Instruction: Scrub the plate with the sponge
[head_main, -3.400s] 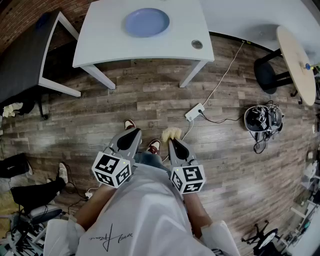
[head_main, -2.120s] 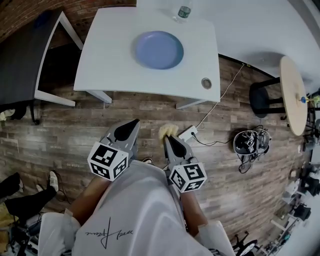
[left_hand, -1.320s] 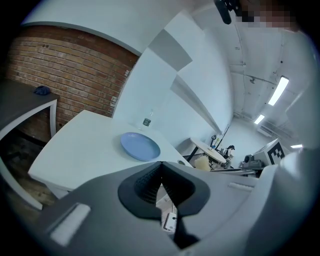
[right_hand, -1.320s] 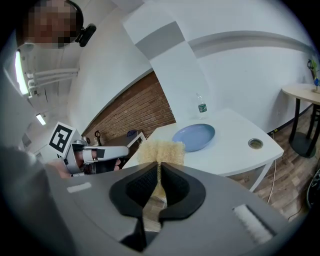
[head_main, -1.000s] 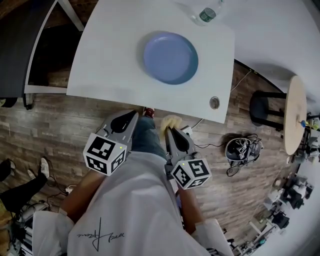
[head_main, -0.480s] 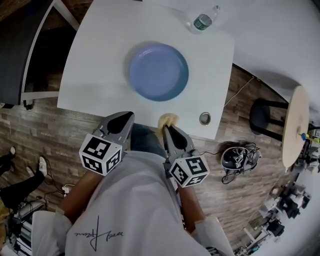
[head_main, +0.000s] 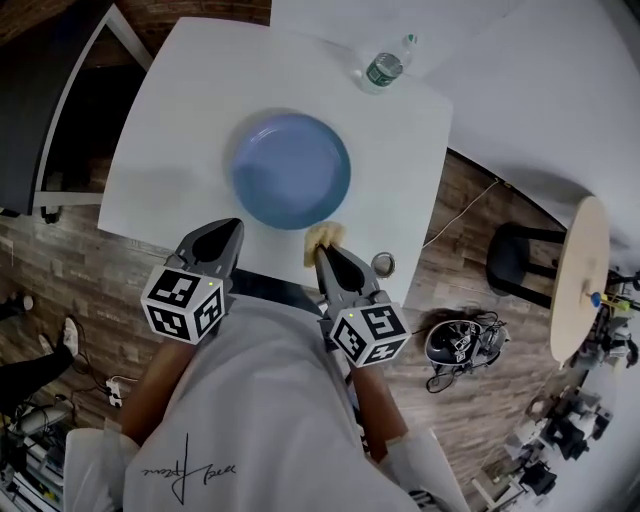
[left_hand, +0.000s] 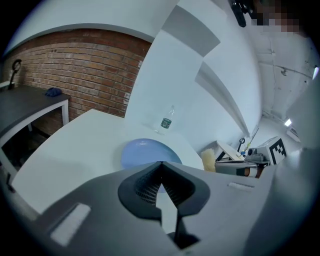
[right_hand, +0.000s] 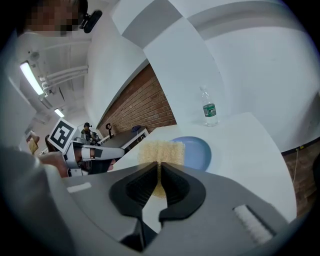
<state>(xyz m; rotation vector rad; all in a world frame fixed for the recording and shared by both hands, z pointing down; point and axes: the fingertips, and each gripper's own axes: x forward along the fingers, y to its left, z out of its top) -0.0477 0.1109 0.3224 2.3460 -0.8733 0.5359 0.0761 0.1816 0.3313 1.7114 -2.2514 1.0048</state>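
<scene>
head view: the blue plate (head_main: 291, 170) lies mid white table (head_main: 170, 120), with a water bottle (head_main: 380, 68) at its 1 o'clock. the right gripper (head_main: 322, 250) holds the yellow sponge (head_main: 322, 236) just beside the plate's rim at 5 o'clock; the left gripper (head_main: 235, 228) hovers at 7 o'clock. left gripper view: jaws pressed together with nothing between, the plate just beyond. right gripper view: jaws clamped on the sponge, the plate behind it at 2 o'clock.

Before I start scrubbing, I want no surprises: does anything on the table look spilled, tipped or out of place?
Nothing stands out. The plate lies flat on the table, the bottle stands upright at the far edge, and the right tool holds the sponge by the plate's near rim.
</scene>
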